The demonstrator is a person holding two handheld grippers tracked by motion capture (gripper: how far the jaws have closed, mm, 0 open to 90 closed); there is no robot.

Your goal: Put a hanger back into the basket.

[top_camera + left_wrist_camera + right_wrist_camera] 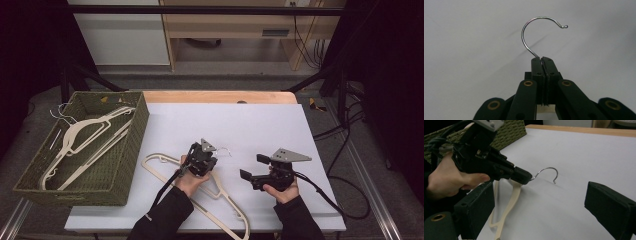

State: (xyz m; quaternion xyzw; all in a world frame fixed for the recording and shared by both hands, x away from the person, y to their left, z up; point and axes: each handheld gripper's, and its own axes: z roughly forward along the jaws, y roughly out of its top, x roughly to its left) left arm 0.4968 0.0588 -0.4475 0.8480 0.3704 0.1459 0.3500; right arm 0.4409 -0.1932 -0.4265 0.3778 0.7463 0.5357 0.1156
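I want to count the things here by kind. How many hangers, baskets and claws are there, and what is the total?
Green basket: 1
Cream hangers: 3 (one gripped at its hook by the left claw; seemingly two more inside the basket)
Claws: 2 (the right claw is open)
Total: 6

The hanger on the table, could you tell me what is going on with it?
A person holds a gripper in each hand. The left gripper is shut on the neck of the hanger, at the base of its hook, while the cream body lies on the white table. The right gripper is open, with nothing between its jaws, beside the left one. A basket at the left already holds more hangers.
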